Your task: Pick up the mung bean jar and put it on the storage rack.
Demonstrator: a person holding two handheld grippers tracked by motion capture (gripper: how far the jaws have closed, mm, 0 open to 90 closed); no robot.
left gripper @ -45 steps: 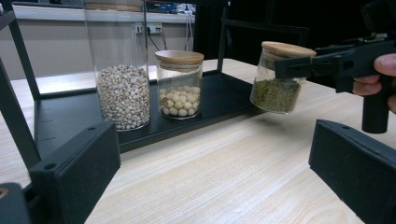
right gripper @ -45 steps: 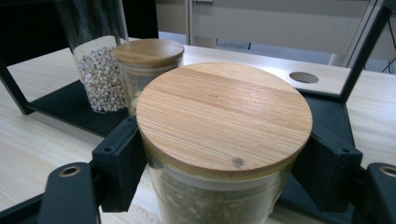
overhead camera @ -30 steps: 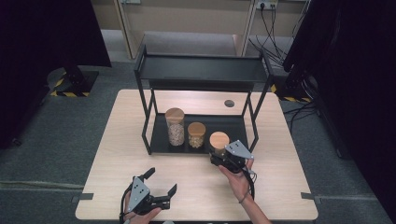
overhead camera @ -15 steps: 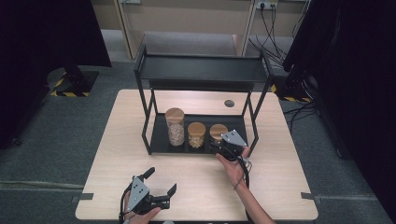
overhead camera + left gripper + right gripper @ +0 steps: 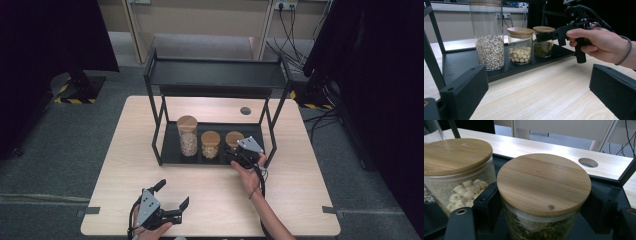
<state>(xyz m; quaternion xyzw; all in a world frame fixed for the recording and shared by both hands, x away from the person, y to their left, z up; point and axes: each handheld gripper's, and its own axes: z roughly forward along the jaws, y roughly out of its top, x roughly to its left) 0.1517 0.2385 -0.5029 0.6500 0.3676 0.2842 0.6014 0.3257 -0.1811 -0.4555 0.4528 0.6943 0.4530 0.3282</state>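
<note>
A small glass jar of green beans (image 5: 234, 138) with a wooden lid (image 5: 544, 182) stands at the right end of the black rack's lower tray (image 5: 170, 150). My right gripper (image 5: 234, 151) is shut on it, a black jaw pressed to each side of the glass just under the lid. In the left gripper view the same jar (image 5: 543, 46) appears to rest on the tray, with the right gripper (image 5: 549, 36) and a hand around it. My left gripper (image 5: 173, 193) is open near the table's front edge, with nothing between its jaws.
On the same tray stand a tall jar of pale grains (image 5: 187, 135) and a short jar of white beans (image 5: 210, 144), which is close beside the held jar. The rack's upper shelf (image 5: 215, 75) overhangs them. A round cable hole (image 5: 245, 110) lies behind the rack.
My right gripper has carried the green-bean jar away from the person and in under the rack, onto the lower tray beside the white-bean jar. The left gripper has stayed still.
</note>
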